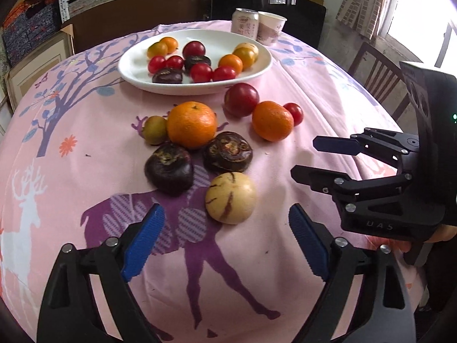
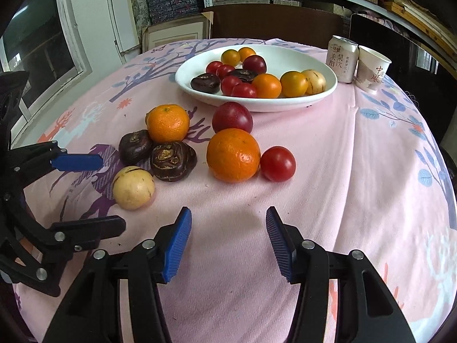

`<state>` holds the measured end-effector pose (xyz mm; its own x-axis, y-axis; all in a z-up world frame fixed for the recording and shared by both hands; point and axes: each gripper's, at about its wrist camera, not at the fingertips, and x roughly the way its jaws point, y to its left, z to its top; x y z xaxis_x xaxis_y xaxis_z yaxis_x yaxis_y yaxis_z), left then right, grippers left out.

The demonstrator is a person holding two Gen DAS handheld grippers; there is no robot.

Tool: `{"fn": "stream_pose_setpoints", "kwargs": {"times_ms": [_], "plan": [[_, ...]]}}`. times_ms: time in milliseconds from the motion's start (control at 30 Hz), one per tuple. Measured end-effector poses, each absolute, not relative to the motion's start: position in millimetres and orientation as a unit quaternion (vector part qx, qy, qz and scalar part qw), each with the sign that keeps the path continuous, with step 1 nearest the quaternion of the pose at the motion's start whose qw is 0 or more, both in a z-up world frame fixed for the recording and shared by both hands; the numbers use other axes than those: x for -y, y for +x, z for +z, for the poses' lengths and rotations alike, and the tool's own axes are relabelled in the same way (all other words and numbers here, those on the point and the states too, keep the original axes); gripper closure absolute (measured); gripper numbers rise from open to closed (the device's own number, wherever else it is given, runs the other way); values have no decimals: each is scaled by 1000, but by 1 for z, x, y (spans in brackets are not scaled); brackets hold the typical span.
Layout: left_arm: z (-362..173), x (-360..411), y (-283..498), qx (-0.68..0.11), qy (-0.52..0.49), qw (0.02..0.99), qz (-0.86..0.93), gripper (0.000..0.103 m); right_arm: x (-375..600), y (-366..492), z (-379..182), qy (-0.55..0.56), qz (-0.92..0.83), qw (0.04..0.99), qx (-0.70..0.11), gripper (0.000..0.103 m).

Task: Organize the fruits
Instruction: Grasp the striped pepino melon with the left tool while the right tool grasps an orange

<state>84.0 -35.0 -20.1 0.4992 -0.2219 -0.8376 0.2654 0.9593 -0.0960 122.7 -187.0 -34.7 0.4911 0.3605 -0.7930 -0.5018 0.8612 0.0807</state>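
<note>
Both tools are empty. Your left tool (image 1: 222, 243) stands with its blue pads spread wide and nothing between them; your right tool (image 2: 228, 245) is parted more narrowly, also clear of any fruit, over bare cloth near the front edge of the surface (image 2: 357, 171).

Fruit still loose on the surface: a pale striped fruit (image 1: 230, 197), two dark brown fruits (image 1: 169, 168) (image 1: 228, 151), two oranges (image 1: 191, 124) (image 1: 272, 120), a dark red plum (image 1: 241, 99), a small red tomato (image 1: 294, 113) and a small green-yellow fruit (image 1: 154, 130). They lie in a loose cluster between the tools and the white plate (image 1: 137, 70), which sits toward the far edge and already carries a good number of pieces.

Governing relation: the pale striped fruit lies directly ahead of your left tool, just beyond the pad tips and slightly toward the right pad. It is nearly round, so no long axis dictates wrist angle. Your left hand is plainly the nearer to it. The nearer orange and tomato lie ahead of your right tool, a little farther off.

Judgement: the left tool is best placed to take the pale fruit first.
</note>
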Motion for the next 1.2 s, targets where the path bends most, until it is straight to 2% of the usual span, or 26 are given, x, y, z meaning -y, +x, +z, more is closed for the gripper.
{"fn": "stream_pose_setpoints", "kwargs": {"times_ms": [133,167,200,300,800,867,933,1200], "plan": [[-27,48,92,-493,17,858,-145,51,198,121,-32,-68,245,864,-435,48],[-28,49,93,-489,21,861,-139,62,200,121,-32,-62,244,864,-436,48],[-28,49,95,-489,19,861,-139,64,202,121,-32,-56,244,864,-438,48],[-25,41,97,-494,-2,858,-140,64,202,122,-32,-49,247,862,-440,48],[-5,9,68,-461,39,879,-115,64,160,159,-41,-70,222,863,-448,48],[-6,9,68,-461,39,879,-114,64,159,166,-41,-62,216,866,-447,50],[-5,10,69,-460,37,880,-114,64,160,172,-41,-48,212,868,-447,58],[10,5,78,-441,42,890,-106,64,171,162,-23,-19,230,874,-428,60]]}}
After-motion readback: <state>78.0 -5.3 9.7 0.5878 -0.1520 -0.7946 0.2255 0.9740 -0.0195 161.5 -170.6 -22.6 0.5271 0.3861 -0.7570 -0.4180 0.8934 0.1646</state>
